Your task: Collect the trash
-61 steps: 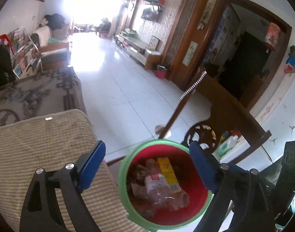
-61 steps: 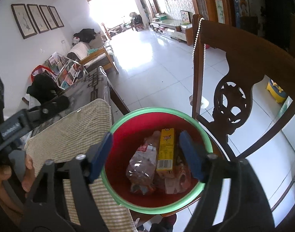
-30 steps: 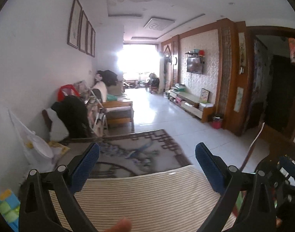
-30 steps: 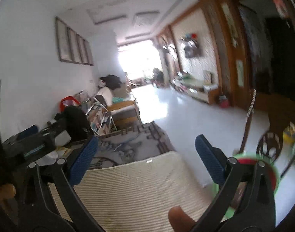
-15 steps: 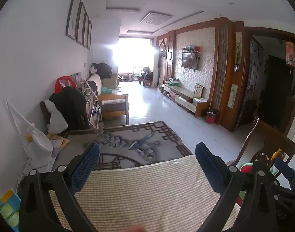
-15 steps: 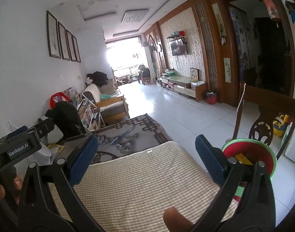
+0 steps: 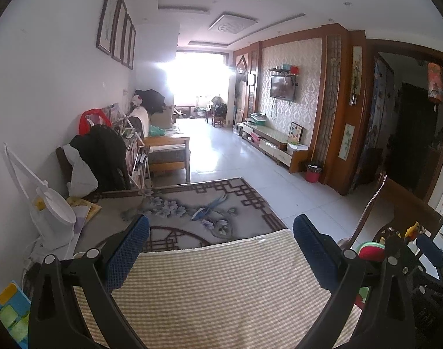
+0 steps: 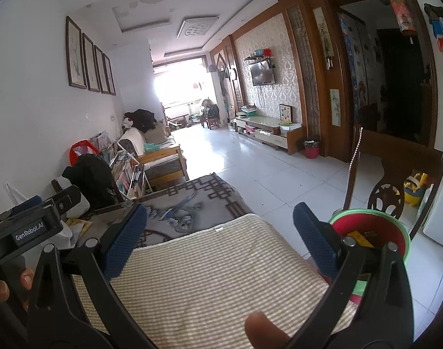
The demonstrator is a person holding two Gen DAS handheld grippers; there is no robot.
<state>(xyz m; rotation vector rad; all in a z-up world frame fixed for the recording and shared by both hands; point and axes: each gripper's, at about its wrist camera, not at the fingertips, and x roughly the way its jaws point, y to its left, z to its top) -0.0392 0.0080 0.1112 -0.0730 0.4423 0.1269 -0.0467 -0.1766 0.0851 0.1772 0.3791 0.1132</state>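
Both my grippers, left (image 7: 221,247) and right (image 8: 220,237), spread empty over the striped beige mat (image 8: 210,279); green-rimmed red bin (image 8: 369,232) at three o'clock, no longer beneath them.

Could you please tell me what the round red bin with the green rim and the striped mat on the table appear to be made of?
The round red bin with the green rim looks like moulded plastic: smooth, evenly coloured walls with a slight sheen. The beige striped mat appears to be woven fabric, matte, with fine ribbed lines, a soft rounded edge and a small sewn tag; whether cotton or synthetic I cannot tell.
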